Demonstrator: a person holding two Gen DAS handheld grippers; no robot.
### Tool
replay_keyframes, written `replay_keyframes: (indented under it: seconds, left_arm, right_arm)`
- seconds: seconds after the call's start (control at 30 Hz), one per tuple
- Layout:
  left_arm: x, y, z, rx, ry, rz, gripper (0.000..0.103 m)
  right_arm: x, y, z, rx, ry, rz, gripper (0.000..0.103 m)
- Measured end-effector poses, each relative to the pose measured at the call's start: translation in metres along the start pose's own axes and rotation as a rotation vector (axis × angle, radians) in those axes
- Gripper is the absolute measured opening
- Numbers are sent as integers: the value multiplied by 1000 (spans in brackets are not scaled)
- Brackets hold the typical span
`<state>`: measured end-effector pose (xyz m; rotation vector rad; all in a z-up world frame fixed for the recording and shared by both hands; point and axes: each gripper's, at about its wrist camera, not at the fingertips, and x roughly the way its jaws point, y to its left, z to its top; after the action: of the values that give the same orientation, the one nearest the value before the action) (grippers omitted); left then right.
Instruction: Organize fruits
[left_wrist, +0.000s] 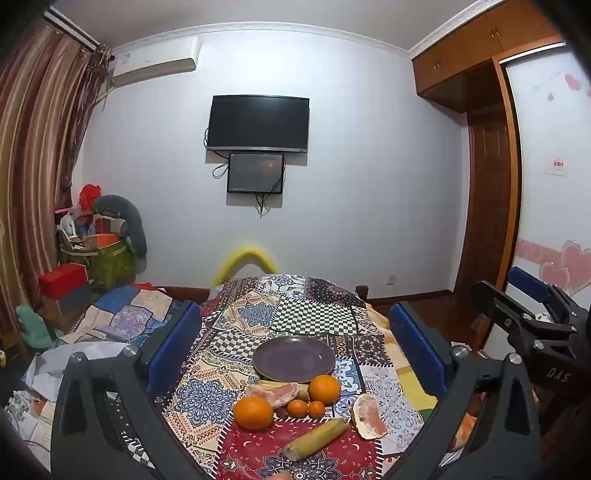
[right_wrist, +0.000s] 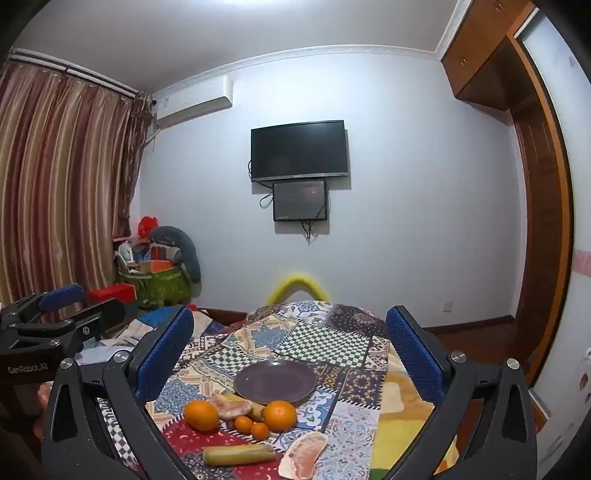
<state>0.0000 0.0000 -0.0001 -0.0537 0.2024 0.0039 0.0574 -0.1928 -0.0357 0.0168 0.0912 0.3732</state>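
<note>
I am holding my left gripper (left_wrist: 291, 343) and right gripper (right_wrist: 291, 350) spread wide and empty, above the patchwork cloth (left_wrist: 314, 314); nothing is on the purple plate (left_wrist: 294, 359) yet; I judge I am lining up for the nearer orange (left_wrist: 253, 412) just before it.

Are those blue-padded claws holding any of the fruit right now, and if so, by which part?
Nothing is held. The left gripper and right gripper both stand wide open above the patchwork cloth; the round oranges lie untouched.
</note>
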Motion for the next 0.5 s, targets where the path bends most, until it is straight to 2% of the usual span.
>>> replay_keyframes:
  seconds: [0.5]
  left_arm:
    - [0,-1,-3,8,-17,1,103]
  right_arm:
    - [0,-1,1,2,8,-3,103]
